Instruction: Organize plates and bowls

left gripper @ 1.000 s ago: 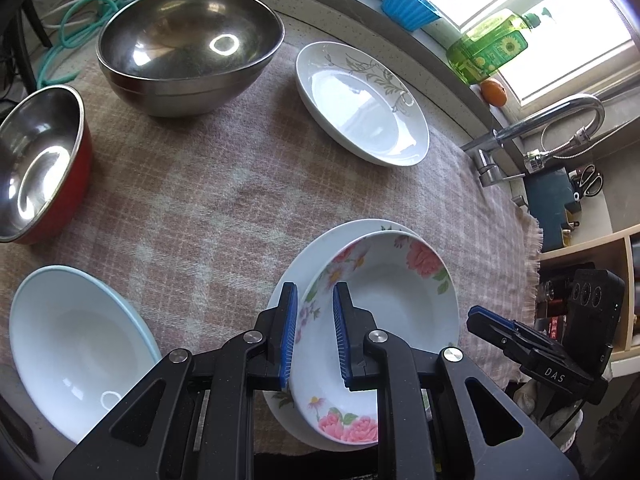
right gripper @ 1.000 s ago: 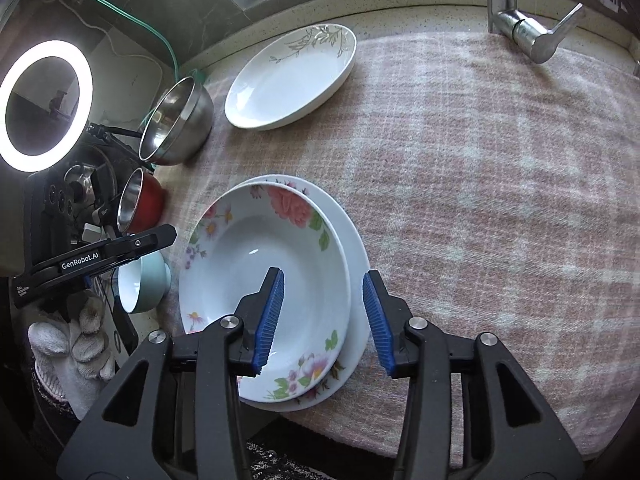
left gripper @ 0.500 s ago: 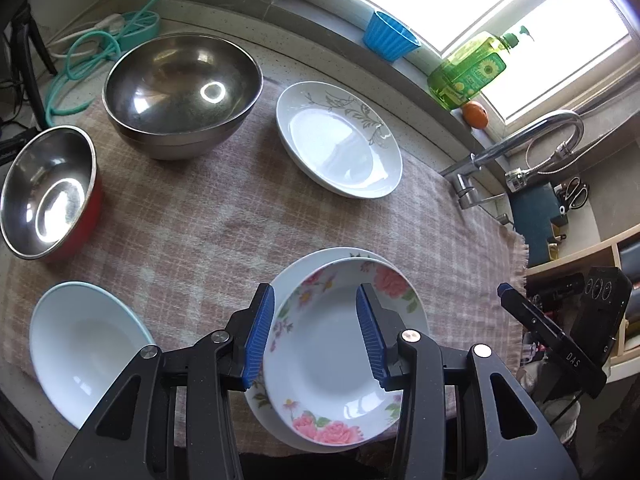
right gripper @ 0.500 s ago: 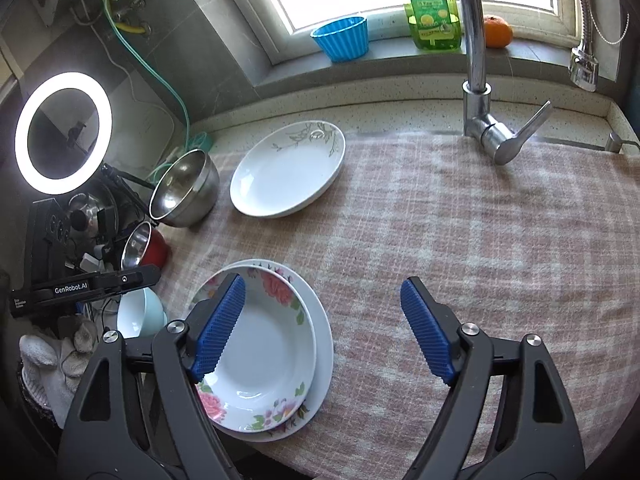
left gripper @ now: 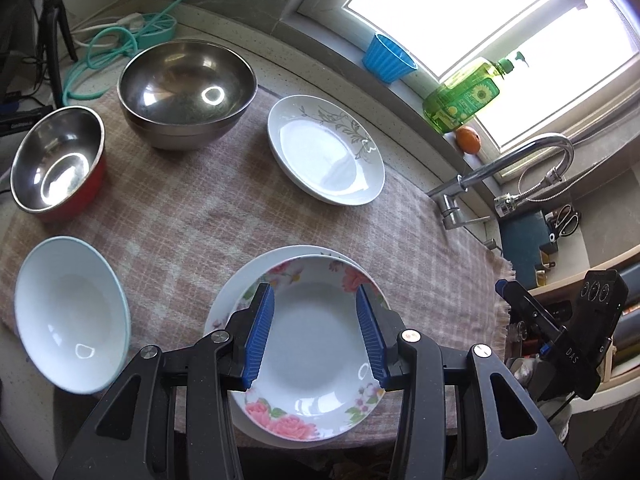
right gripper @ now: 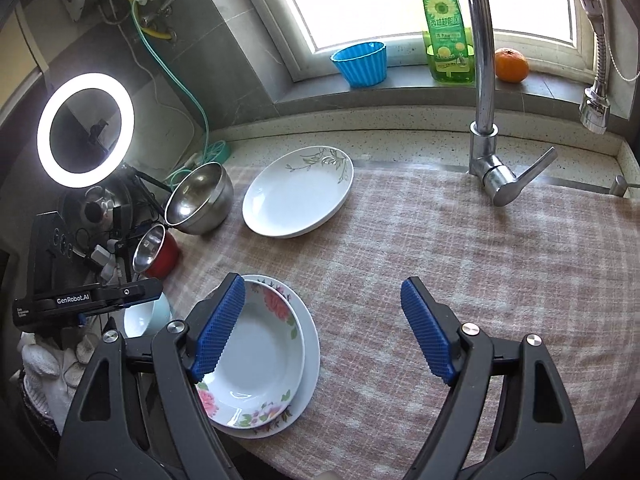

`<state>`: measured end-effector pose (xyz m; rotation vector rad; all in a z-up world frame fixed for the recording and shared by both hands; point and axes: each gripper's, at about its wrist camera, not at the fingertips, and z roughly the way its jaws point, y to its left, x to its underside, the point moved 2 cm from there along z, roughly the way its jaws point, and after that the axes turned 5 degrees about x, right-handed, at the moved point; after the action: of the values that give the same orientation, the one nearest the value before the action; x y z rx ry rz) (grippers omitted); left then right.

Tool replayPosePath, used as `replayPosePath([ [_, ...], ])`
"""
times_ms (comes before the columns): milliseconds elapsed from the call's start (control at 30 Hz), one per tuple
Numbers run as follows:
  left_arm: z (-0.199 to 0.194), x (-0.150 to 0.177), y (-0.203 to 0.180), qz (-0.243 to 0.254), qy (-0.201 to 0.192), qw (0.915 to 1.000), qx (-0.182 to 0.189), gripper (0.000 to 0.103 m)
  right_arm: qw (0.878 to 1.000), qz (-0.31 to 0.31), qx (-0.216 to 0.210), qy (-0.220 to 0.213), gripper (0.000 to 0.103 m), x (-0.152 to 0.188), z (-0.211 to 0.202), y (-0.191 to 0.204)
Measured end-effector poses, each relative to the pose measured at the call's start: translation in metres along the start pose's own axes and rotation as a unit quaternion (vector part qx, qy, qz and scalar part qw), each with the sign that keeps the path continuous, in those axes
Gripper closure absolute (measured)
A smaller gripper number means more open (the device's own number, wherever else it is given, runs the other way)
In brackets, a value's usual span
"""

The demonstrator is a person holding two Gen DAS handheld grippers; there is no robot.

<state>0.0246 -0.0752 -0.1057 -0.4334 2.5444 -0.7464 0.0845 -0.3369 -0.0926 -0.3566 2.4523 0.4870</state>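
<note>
Left gripper (left gripper: 316,330): jaws parted, nothing pinched, hanging above floral plate (left gripper: 320,360). Just been opening over the last second; pads clear of the rim now, plate seen between them but below, not touched.

Right gripper (right gripper: 322,328): jaws wide apart, empty. Also just been opening. Left pad above the floral plate's edge, right pad over bare cloth (right gripper: 460,260).

Floral plate nested in a plain white plate (left gripper: 228,300), stack at the counter's near edge, on the pink plaid cloth.

Leaf-pattern plate (left gripper: 325,149) alone on the cloth toward the back edge, near the faucet (right gripper: 486,92).

Big steel bowl (left gripper: 186,92) at the back-left corner of the cloth. Red steel bowl (left gripper: 56,160) beside it at the left edge. Pale blue bowl (left gripper: 68,312) at the near-left corner, rim reaching past the cloth's edge.

Windowsill behind: blue cup (right gripper: 360,62), green soap bottle (right gripper: 444,28), orange (right gripper: 511,65).
</note>
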Motion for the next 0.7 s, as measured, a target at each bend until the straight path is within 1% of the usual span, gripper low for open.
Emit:
replayPosePath([
  [67, 0.000, 0.001, 0.001, -0.006, 0.005, 0.9999, 0.007, 0.062, 1.000, 0.003, 0.010, 0.007, 0.020, -0.001, 0.001, 0.002],
  [133, 0.000, -0.001, 0.000, 0.002, 0.009, 0.9999, 0.012, 0.062, 1.000, 0.012, 0.016, 0.012, 0.020, -0.002, 0.001, 0.004],
  [200, 0.002, -0.006, 0.000, 0.015, 0.012, 0.9997, 0.018, 0.062, 0.999, 0.025, 0.034, 0.012, 0.020, -0.004, 0.000, 0.006],
  [233, 0.002, -0.009, 0.000, 0.017, 0.015, 0.9995, 0.020, 0.062, 0.999, 0.039, 0.033, 0.013, 0.020, -0.005, -0.001, 0.005],
  [267, 0.002, -0.012, 0.001, 0.017, 0.018, 0.9993, 0.027, 0.062, 0.998, 0.055, 0.023, 0.014, 0.021, -0.007, 0.000, 0.004],
  [300, 0.001, -0.015, 0.001, 0.021, 0.020, 0.9990, 0.035, 0.062, 0.997, 0.069, 0.015, 0.018, 0.022, -0.009, 0.001, 0.002],
  [333, 0.001, -0.018, 0.001, 0.027, 0.021, 0.9988, 0.037, 0.062, 0.996, 0.081, 0.016, 0.019, 0.027, -0.011, 0.002, 0.000],
  [400, 0.002, -0.024, 0.001, 0.036, 0.022, 0.9983, 0.039, 0.062, 0.995, 0.100, 0.025, 0.016, 0.032, -0.016, 0.001, -0.004],
  [433, 0.003, -0.027, 0.002, 0.037, 0.024, 0.9980, 0.044, 0.062, 0.994, 0.104, 0.026, 0.016, 0.032, -0.017, 0.002, -0.005],
  [567, 0.007, -0.035, 0.006, 0.030, 0.029, 0.9978, 0.050, 0.062, 0.994, 0.103, 0.026, 0.028, 0.034, -0.029, 0.008, -0.011],
  [633, 0.010, -0.037, 0.007, 0.028, 0.032, 0.9977, 0.052, 0.062, 0.995, 0.092, 0.019, 0.040, 0.034, -0.040, 0.015, -0.013],
  [700, 0.010, -0.040, 0.006, 0.030, 0.030, 0.9979, 0.048, 0.063, 0.996, 0.072, 0.021, 0.048, 0.035, -0.054, 0.025, -0.014],
])
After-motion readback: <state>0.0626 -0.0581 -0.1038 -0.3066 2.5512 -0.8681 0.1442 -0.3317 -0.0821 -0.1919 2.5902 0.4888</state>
